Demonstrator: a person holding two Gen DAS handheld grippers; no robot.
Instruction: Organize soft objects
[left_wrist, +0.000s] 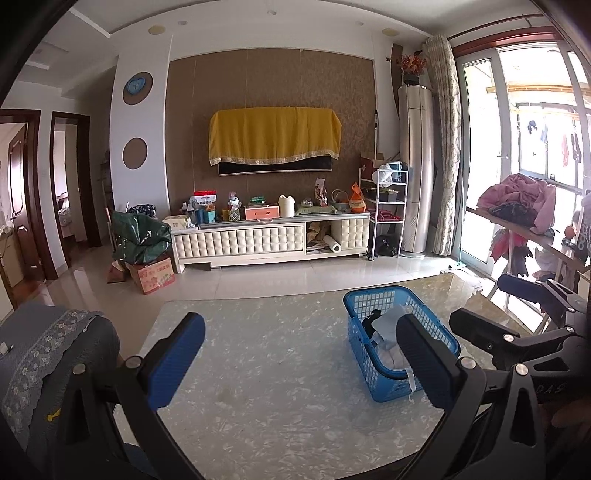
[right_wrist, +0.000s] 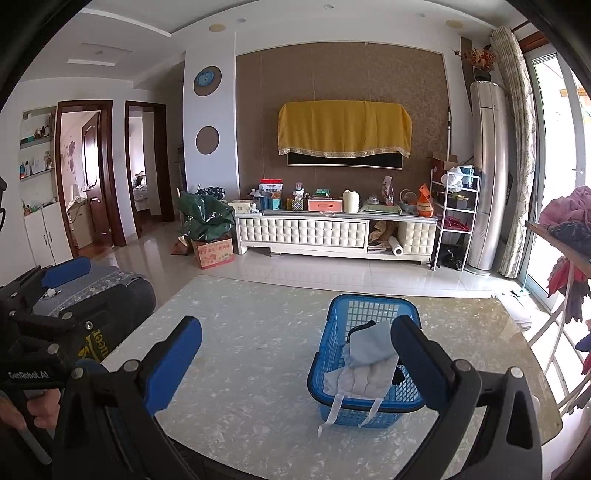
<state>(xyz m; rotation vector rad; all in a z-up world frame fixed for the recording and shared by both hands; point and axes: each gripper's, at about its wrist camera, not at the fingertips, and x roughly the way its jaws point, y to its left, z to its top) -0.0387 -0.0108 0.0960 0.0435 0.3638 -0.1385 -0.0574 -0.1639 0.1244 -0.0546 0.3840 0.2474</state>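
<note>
Marble-patterned and pale, the tabletop (right_wrist: 240, 362) lies bare at its near edge, where we hold both tongs released, gripping nothing: the left tongs (left_wrist: 301, 363) and the right tongs (right_wrist: 297, 363) each show their blue pads spread wide. Toward the right side of the tabletop, about midway back, stands the blue basket (right_wrist: 373, 302). Inside it sit the soft things: a light blue cloth (right_wrist: 373, 341) on top, a white padded piece (right_wrist: 364, 382) beneath, and something dark that we cannot identify. Two white straps (right_wrist: 334, 410) spill over the basket's near rim onto the tabletop.

We judge that little remains except those trailing straps. To do this well, we would bring the right tongs low over the near rim, pinch a strap close to the rim rather than at its loose end, and lift it inward. The basket looks light, so the left tongs could steady its wall. Beyond the far edge lie the tiled floor and the television cabinet (right_wrist: 303, 230).
</note>
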